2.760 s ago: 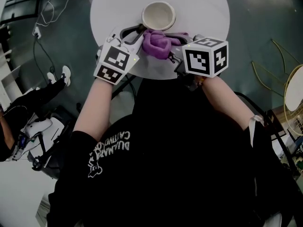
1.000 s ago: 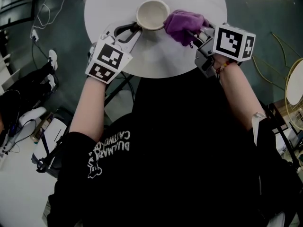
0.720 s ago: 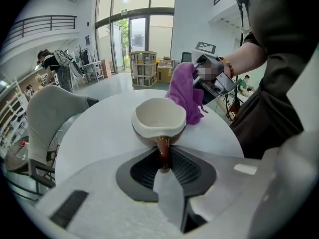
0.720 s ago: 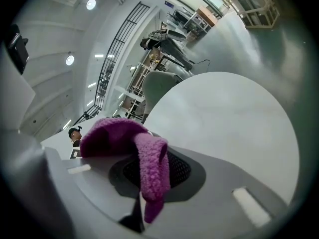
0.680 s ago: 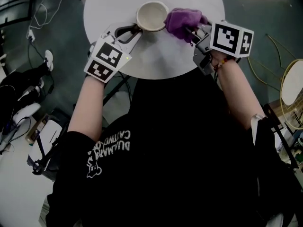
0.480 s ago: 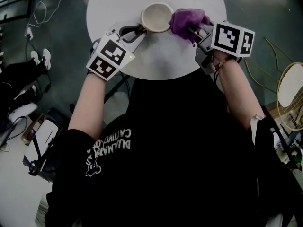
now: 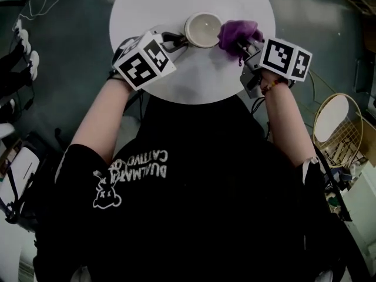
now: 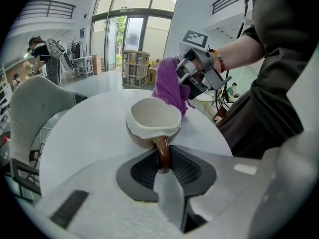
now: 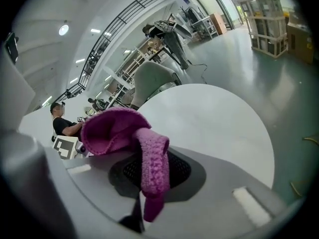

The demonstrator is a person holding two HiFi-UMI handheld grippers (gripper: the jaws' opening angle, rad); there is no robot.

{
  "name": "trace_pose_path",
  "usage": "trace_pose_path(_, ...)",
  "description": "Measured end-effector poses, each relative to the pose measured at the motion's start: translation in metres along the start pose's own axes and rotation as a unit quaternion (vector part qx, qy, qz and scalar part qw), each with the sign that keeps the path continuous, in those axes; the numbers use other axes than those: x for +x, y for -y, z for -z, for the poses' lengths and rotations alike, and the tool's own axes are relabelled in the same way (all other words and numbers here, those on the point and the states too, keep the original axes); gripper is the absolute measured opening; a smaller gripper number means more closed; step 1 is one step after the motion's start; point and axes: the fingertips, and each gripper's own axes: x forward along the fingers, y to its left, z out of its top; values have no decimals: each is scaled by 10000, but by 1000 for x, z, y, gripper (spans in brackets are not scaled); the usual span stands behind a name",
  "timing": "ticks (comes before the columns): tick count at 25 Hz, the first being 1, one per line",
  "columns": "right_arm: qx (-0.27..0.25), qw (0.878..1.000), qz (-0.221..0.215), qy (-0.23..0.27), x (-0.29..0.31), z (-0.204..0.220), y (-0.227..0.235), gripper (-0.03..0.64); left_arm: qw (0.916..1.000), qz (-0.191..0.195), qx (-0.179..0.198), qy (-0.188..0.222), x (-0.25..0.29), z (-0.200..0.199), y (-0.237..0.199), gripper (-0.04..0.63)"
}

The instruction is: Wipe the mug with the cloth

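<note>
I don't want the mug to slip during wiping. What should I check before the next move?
1. The left gripper shut on the mug by its handle: ok.
2. The right gripper shut on the cloth: ok.
3. The mug upright: ok.
4. The mug empty inside: ok.
5. The cloth touching the mug: cannot tell; it is right beside the rim.
</note>
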Motion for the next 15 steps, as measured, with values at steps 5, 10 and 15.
trace_pose_path(5, -23, 9995, 313, -5, 1, -1, -1, 44, 10000, 35, 53, -4, -3, 1, 5, 71)
trace_pose_path(10, -100, 9981, 604, 8, 4, -5, -1, 44, 9998, 179, 30, -14, -3, 3, 10, 71)
trace_pose_path(15, -296, 9955, 895, 6, 21, -14, -14, 43, 9995, 318, 4, -49, -10, 14, 5, 71)
